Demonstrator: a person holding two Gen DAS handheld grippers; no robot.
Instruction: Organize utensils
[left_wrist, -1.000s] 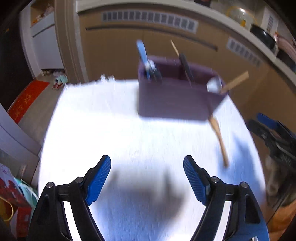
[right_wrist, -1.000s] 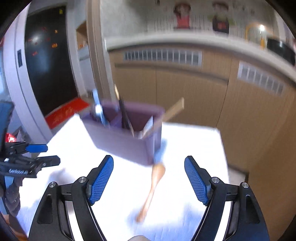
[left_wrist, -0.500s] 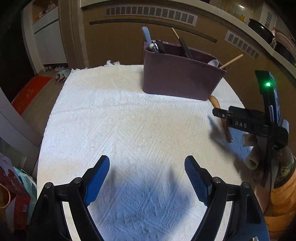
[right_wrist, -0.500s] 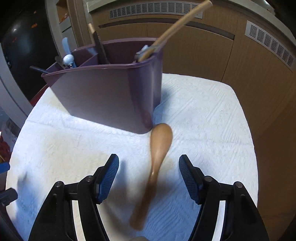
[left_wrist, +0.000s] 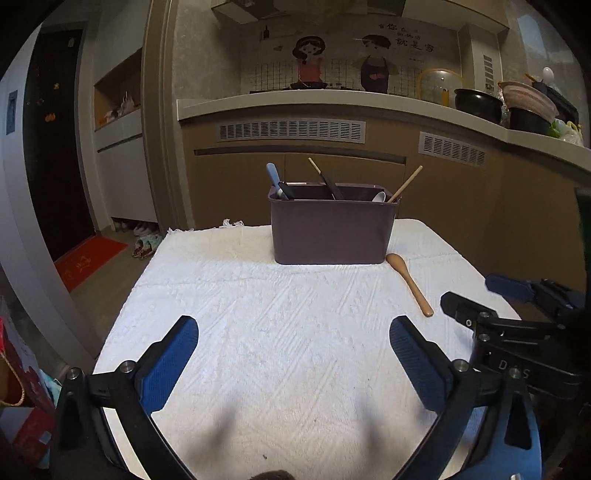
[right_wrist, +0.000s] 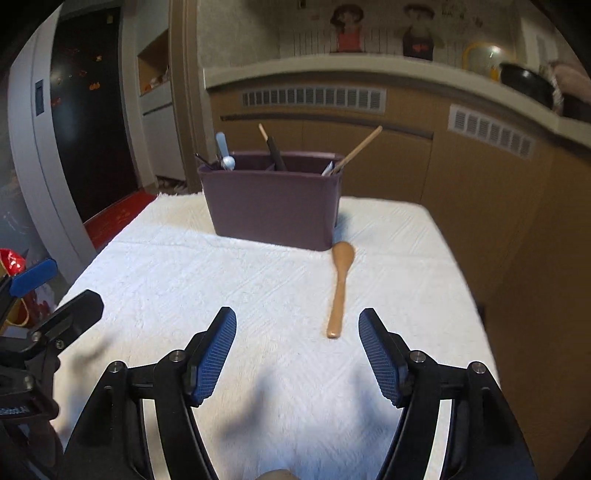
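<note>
The wooden spoon (right_wrist: 340, 286) is lying on the worktop (right_wrist: 221, 280) beside the purple caddy (right_wrist: 273, 206). Both grippers, left (left_wrist: 293, 354) and right (right_wrist: 297, 350), are opening their fingers, holding nothing.

We count one purple box (left_wrist: 330, 232) at twelve o'clock on one white cloth (left_wrist: 258, 332). One wooden spoon (left_wrist: 408, 282) lies on the cloth at two o'clock. About five things stick up out of the box; some hide, so we cannot be sure. We see two grippers, each with two blue pads.
</note>
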